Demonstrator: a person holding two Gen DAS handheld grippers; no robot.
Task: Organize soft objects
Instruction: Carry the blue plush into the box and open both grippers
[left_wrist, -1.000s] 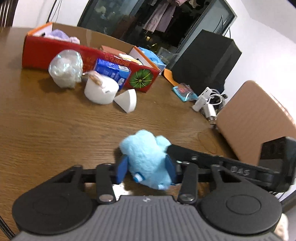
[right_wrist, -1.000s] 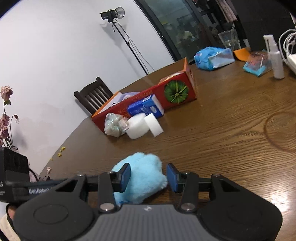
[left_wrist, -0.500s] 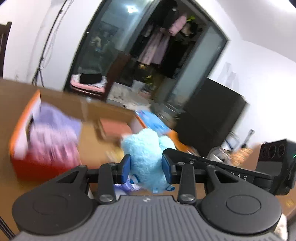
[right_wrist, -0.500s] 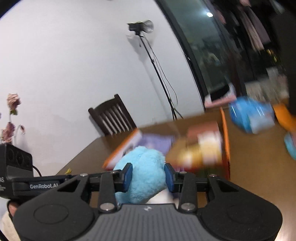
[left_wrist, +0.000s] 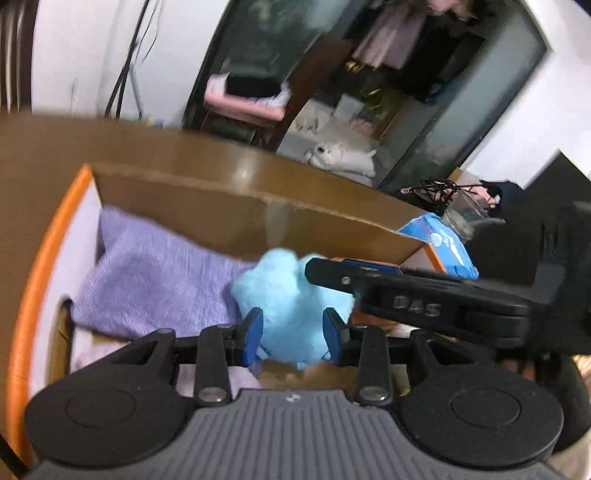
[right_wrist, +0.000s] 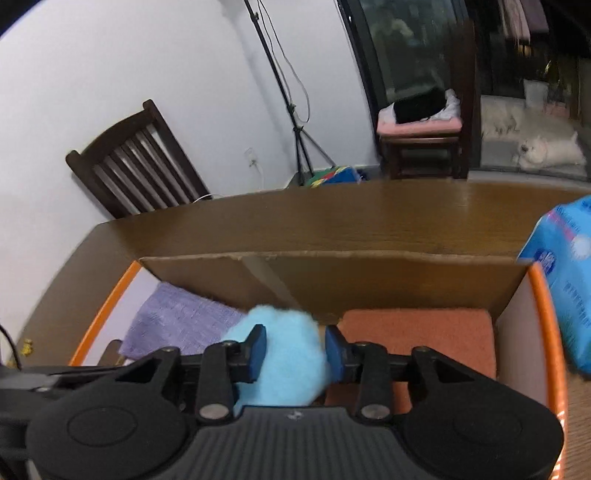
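Observation:
A fluffy light-blue plush toy hangs over the inside of an open cardboard box with an orange rim. My left gripper is shut on the toy, its blue pads pressing both sides. My right gripper is shut on the same plush toy from the other side. Its black body reaches in from the right in the left wrist view. Below the toy in the box lie a purple knitted cloth on the left and an orange cloth on the right.
The box stands on a brown wooden table. A blue tissue pack lies just right of the box. A dark wooden chair and a light stand are behind the table's far edge.
Both grippers lifted the blue plush toy off the table and carried it forward over the open box. The foam pieces and carton in front of the box have dropped out of view.

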